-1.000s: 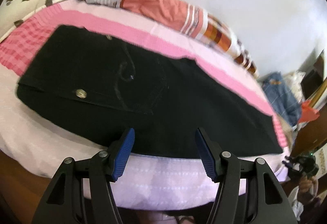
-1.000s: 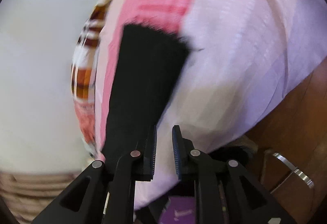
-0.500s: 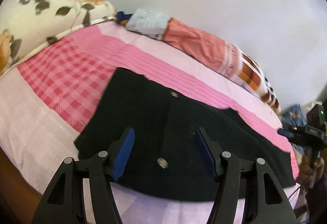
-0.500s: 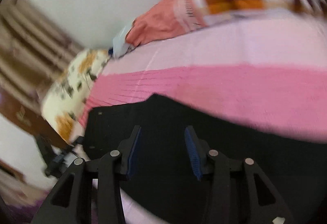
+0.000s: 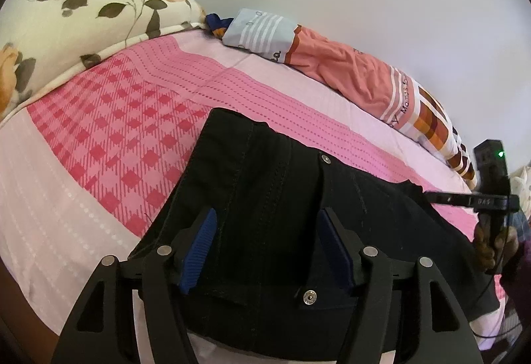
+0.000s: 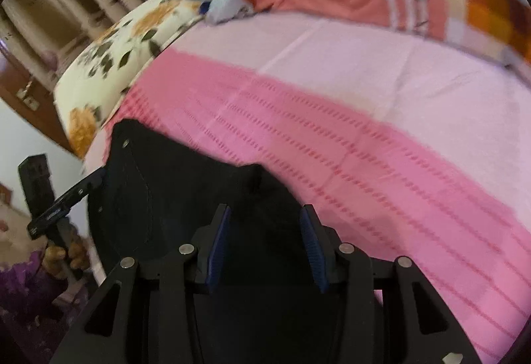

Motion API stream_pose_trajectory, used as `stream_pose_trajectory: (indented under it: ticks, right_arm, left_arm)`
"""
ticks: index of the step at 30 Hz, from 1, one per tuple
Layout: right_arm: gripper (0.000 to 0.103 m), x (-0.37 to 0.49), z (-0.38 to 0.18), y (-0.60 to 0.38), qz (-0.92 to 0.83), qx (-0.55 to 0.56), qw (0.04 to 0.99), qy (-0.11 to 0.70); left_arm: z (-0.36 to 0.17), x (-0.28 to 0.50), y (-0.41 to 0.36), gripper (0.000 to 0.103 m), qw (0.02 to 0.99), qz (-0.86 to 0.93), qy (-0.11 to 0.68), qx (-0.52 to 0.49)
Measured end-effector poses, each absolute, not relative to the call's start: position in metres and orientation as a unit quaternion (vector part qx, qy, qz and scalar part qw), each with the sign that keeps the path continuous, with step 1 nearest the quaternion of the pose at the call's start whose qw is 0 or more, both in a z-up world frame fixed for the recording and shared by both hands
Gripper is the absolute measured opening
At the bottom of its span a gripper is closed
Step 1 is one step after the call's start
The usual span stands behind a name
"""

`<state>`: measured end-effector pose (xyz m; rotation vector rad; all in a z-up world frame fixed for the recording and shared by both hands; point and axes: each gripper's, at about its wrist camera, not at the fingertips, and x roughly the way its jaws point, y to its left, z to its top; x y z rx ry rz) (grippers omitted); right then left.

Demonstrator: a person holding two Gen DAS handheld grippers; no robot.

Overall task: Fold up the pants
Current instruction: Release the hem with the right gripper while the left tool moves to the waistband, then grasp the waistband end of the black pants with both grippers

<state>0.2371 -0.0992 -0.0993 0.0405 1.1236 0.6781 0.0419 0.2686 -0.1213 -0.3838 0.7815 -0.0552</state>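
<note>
Close in, the left gripper point(image 5: 265, 251) hangs open over the waistband of the pants point(image 5: 282, 198), probably lining up a grab. The right gripper point(image 6: 265, 254) hovers open above the legs, nothing pinched (motion blur hides seams there). Pants lie flat on the bed point(image 5: 99, 148) for folding; their hems are cut off. Beyond, a pillow point(image 5: 83, 8).

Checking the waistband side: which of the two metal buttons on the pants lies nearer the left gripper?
The shiny button lying close below the fingers; the other button sits farther up the black pants.
</note>
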Motion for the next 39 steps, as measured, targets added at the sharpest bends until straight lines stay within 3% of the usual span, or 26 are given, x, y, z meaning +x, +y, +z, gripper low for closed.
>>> stream_pose_trajectory:
  ticks: [15,18,24,27,32,39]
  right_arm:
    - [0.036,0.242,-0.106,-0.081,0.356,-0.005,0.765,0.537]
    - [0.013,0.244,-0.105,-0.072,0.360,-0.008,0.765,0.533]
    - [0.006,0.251,-0.102,-0.083,0.320,0.041,0.798,0.509]
    - [0.005,0.264,-0.112,-0.100,0.296,0.099,0.799,0.513]
    - [0.004,0.266,-0.115,-0.092,0.277,0.074,0.813,0.506]
    - [0.007,0.257,-0.092,-0.111,0.205,0.083,0.863,0.455]
  left_arm:
    - [-0.123,0.046,0.263,0.078,0.911,-0.028,0.372,-0.178]
    - [-0.122,0.045,0.265,0.078,0.911,-0.030,0.367,-0.184]
    - [-0.128,0.051,0.276,0.078,0.909,-0.018,0.367,-0.199]
    - [-0.129,0.052,0.272,0.078,0.913,-0.015,0.365,-0.181]
    - [-0.130,0.051,0.263,0.078,0.920,-0.010,0.367,-0.138]
    - [-0.118,0.039,0.292,0.078,0.909,0.014,0.350,-0.228]
